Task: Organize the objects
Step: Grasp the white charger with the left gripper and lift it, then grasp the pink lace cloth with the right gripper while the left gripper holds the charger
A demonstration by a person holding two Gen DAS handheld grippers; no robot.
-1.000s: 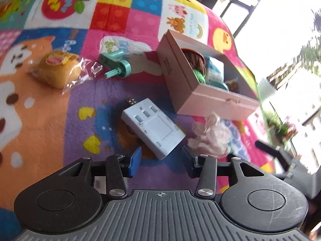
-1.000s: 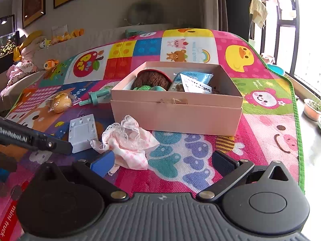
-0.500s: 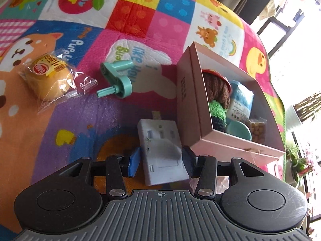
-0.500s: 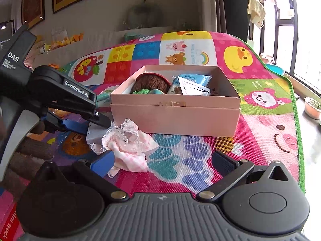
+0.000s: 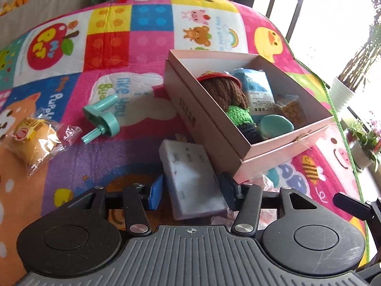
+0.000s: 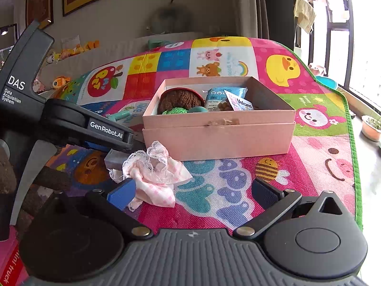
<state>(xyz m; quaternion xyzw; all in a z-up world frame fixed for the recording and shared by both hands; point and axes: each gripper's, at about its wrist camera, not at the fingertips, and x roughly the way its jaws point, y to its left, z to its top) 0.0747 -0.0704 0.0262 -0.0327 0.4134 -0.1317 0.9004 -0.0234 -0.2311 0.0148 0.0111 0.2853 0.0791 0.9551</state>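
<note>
Where the left wrist looks down on the play mat (image 5: pixel 142 43), finds the left tongs (image 5: pixel 190 191) astride a pale plug block (image 5: pixel 193 178), with jaws just eased wider. Shows a gap at the blue left pad and a tilted block with its far end toward the pink box (image 5: pixel 190 116), so reads as let go rather than gripped: open, with the block between. Suggests parking the block beside the box wall, probably to take a better hold before lifting it over the rim. Leaves a teal crank (image 5: pixel 102 116) and a wrapped bun (image 5: pixel 31 140) well apart on the mat, apparently waiting for a turn. Reveals a box already part full: knitted doll, blue packet, snack bag.

From the right wrist, finds the right tongs (image 6: pixel 193 191) spread wide and empty, low over the mat. Places a pink lace cloth (image 6: pixel 154 178) just beside the left finger, likely the next pick, hence the ready pose. Catches the left tongs low by the box's near left corner, with the grey block below them, just beside the cloth.
</note>
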